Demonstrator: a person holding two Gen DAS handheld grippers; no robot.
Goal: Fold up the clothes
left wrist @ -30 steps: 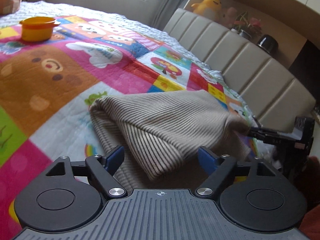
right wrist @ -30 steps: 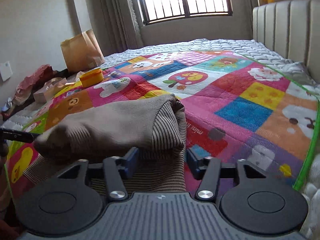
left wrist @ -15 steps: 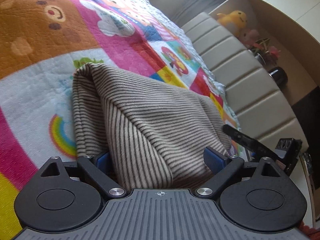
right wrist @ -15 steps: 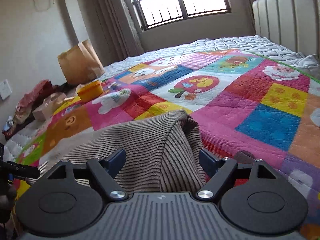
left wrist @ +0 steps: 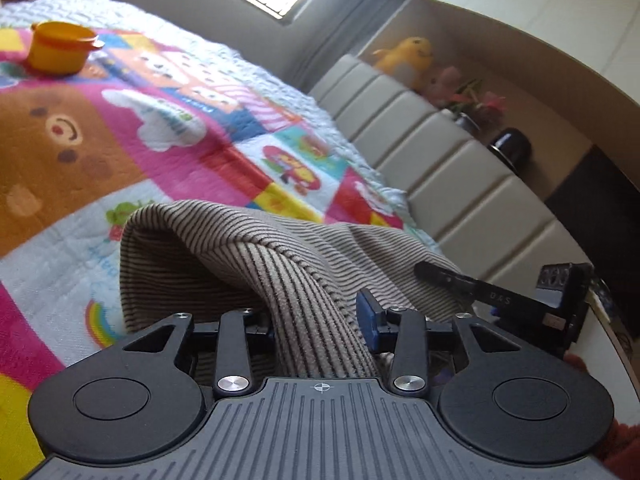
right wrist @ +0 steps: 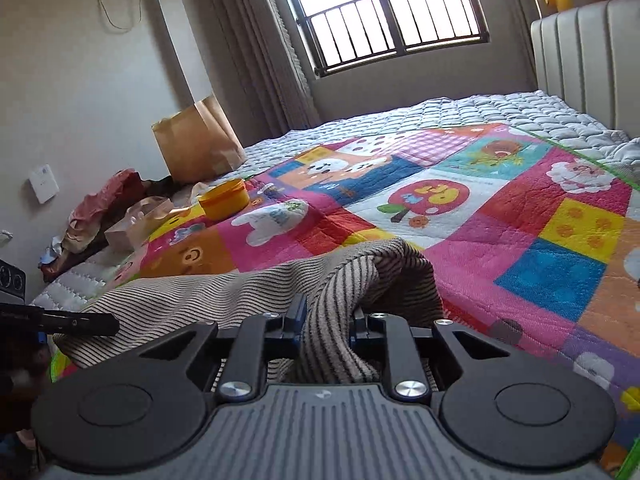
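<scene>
With both the left tongs (left wrist: 316, 320) and right tongs (right wrist: 324, 320) clenched on the striped garment (left wrist: 304, 248), uneven lifting could slip the bunched cloth between them and skew the fold.

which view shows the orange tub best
The right wrist view: the orange tub sits sharp and whole on the patchwork quilt near the paper bag. The left wrist view shows it too, blurrier, near the frame's upper left corner.
</scene>
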